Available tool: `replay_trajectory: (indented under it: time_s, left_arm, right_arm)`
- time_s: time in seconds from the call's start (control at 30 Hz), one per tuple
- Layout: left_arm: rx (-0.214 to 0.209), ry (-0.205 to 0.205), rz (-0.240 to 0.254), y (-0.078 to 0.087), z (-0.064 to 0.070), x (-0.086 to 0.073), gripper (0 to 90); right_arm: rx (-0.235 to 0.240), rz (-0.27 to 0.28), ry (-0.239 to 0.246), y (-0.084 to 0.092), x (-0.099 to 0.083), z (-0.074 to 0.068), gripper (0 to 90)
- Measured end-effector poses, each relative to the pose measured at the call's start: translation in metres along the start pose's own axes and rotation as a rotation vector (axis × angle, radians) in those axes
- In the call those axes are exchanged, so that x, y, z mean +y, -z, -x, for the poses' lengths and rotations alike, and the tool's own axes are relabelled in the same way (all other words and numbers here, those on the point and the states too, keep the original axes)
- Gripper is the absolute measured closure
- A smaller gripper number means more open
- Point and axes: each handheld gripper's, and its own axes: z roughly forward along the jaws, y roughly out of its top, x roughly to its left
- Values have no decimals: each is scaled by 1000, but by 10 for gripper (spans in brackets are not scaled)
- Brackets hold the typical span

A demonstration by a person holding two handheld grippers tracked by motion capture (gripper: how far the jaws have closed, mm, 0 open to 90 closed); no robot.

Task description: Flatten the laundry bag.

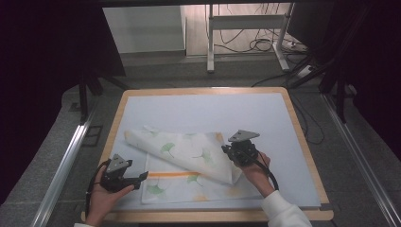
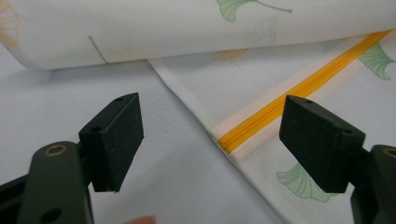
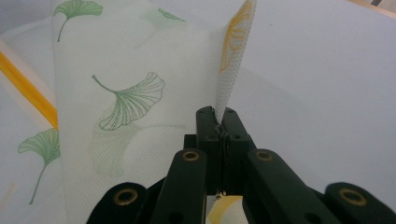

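A white cloth [image 1: 189,165] printed with green and orange ginkgo leaves and an orange stripe lies partly folded on the pale blue mat [image 1: 203,111]. My right gripper [image 1: 226,150] is shut on one edge of the cloth [image 3: 140,93], which rises between its closed jaws [image 3: 218,119] and is lifted over the lower layer. My left gripper [image 1: 143,177] rests open at the cloth's left edge. Its pads [image 2: 119,135] stand wide apart over the mat and the striped hem [image 2: 280,100], with nothing pinched.
The mat covers a wooden table [image 1: 312,161] with raised edges. Beyond it stand a white desk frame [image 1: 246,28] and cables on the floor [image 1: 265,45]. Metal rails [image 1: 66,165] run along both sides.
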Motion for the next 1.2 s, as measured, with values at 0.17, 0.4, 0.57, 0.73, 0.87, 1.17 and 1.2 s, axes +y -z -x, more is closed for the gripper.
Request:
replay_trajectory:
  time_s: [0.17,0.4,0.57,0.73,0.87,1.17,1.2]
  left_arm:
    - [-3,1,-4,0,0,0,215]
    - [-4,3,-4,0,0,0,214]
    - [-4,3,-5,0,0,0,214]
    - [-4,3,-4,0,0,0,214]
    - [-4,2,-5,0,0,0,214]
    - [-5,-1,-8,-1,0,0,214]
    - [-5,-1,-8,-1,0,0,214]
  right_arm:
    - [-13,4,-9,2,-1,5,880]
    - [-28,7,-19,2,-2,9,880]
    - [-42,18,-33,5,-3,14,880]
    - [-55,28,-42,7,-4,19,880]
    - [-64,33,-53,9,-4,23,880]
    - [-90,43,-75,13,-6,32,880]
    - [-93,42,-78,13,-6,34,880]
